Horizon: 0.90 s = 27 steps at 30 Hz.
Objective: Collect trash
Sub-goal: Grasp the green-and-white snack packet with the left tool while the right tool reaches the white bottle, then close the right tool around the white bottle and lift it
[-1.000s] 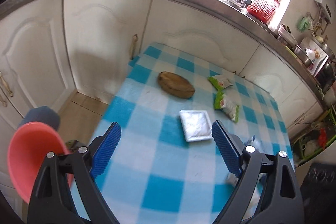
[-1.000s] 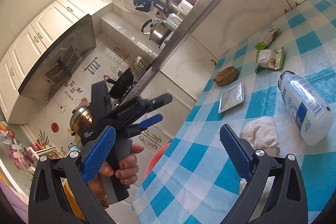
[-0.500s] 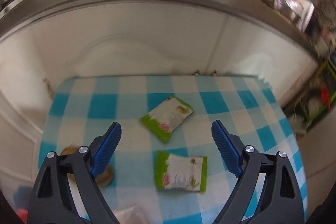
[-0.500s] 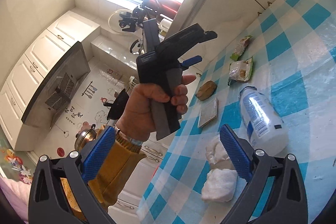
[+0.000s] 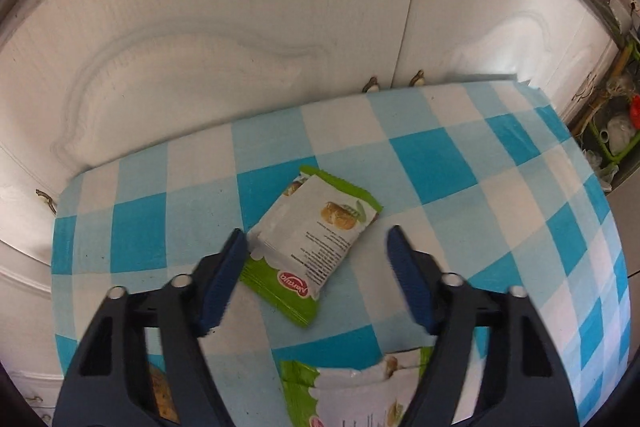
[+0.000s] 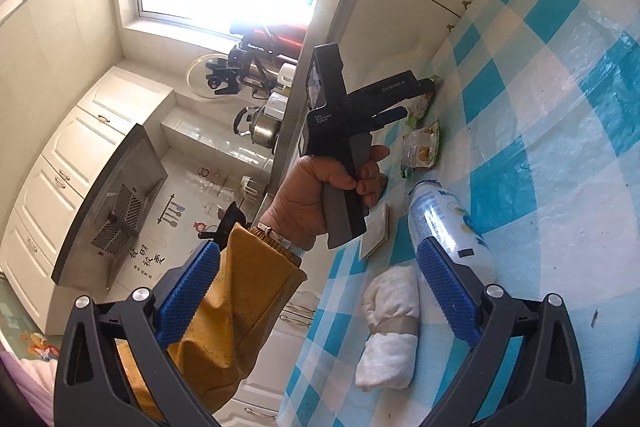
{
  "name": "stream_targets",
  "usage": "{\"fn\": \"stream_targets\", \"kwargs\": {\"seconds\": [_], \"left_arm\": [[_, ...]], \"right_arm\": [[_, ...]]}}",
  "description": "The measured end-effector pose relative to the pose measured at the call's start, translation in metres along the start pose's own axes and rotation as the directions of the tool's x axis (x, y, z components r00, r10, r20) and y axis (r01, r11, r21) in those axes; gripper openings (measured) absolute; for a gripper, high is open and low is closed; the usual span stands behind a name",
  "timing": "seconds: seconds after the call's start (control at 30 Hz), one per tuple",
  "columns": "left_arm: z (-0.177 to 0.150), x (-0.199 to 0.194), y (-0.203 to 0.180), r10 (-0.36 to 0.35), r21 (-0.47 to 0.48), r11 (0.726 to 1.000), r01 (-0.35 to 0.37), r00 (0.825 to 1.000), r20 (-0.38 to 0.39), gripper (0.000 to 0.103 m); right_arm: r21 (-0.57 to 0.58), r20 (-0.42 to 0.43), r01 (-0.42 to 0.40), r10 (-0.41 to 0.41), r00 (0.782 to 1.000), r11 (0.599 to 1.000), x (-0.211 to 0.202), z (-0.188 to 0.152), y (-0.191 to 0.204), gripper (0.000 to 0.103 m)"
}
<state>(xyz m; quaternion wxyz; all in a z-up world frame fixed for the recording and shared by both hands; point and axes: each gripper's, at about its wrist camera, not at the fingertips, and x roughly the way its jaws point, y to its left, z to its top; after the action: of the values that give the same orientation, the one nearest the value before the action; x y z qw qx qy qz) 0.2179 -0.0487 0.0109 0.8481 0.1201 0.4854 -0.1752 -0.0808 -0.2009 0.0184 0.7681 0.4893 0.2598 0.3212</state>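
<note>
Left tongs (image 5: 314, 267) closed in on a snack wrapper (image 5: 314, 233) on a checked kitchen table (image 5: 460, 163).

Seen along the left tongs, the left pad (image 5: 222, 277) stood at the green-and-white wrapper's near corner, whether touching could not be told, while the right pad (image 5: 408, 277) was apart from it, the jaws narrowing with the packet between them. A second wrapper (image 5: 360, 393) lay flat nearer than the tongs, between their arms. In the right-hand view, a hand (image 6: 320, 199) in a mustard sleeve (image 6: 240, 307) gripped the left tool, its tip over the wrappers beyond. The right tongs (image 6: 320, 295) were wide apart with nothing in them; a rolled white cloth (image 6: 390, 327) lay between their pads, and a plastic bottle (image 6: 448, 223) lay behind the right pad.
</note>
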Motion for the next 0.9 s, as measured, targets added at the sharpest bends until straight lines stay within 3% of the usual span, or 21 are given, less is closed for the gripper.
{"fn": "stream_targets", "kwargs": {"seconds": [0.1, 0.3, 0.67, 0.9], "left_arm": [[-0.001, 0.004, -0.003, 0.015, 0.008, 1.000, -0.015, 1.000, 0.007, 0.051], [-0.007, 0.002, -0.003, 0.010, -0.011, 1.000, -0.010, 1.000, 0.024, 0.034], [-0.029, -0.019, 0.000, -0.025, -0.032, 0.999, 0.026, 0.999, 0.041, 0.032], [-0.056, -0.060, 0.016, -0.043, -0.081, 0.995, 0.052, 0.992, 0.116, 0.031]], "right_arm": [[-0.017, 0.009, 0.027, -0.027, 1.000, 0.999, -0.001, 0.000, 0.003, 0.098], [-0.068, 0.044, 0.146, -0.143, 0.989, 0.987, -0.004, 0.000, 0.010, 0.098], [-0.130, 0.009, 0.234, -0.235, 0.972, 0.964, 0.006, 0.002, 0.010, 0.098], [-0.123, 0.000, 0.233, -0.235, 0.972, 0.965, 0.006, 0.004, 0.006, 0.098]]}}
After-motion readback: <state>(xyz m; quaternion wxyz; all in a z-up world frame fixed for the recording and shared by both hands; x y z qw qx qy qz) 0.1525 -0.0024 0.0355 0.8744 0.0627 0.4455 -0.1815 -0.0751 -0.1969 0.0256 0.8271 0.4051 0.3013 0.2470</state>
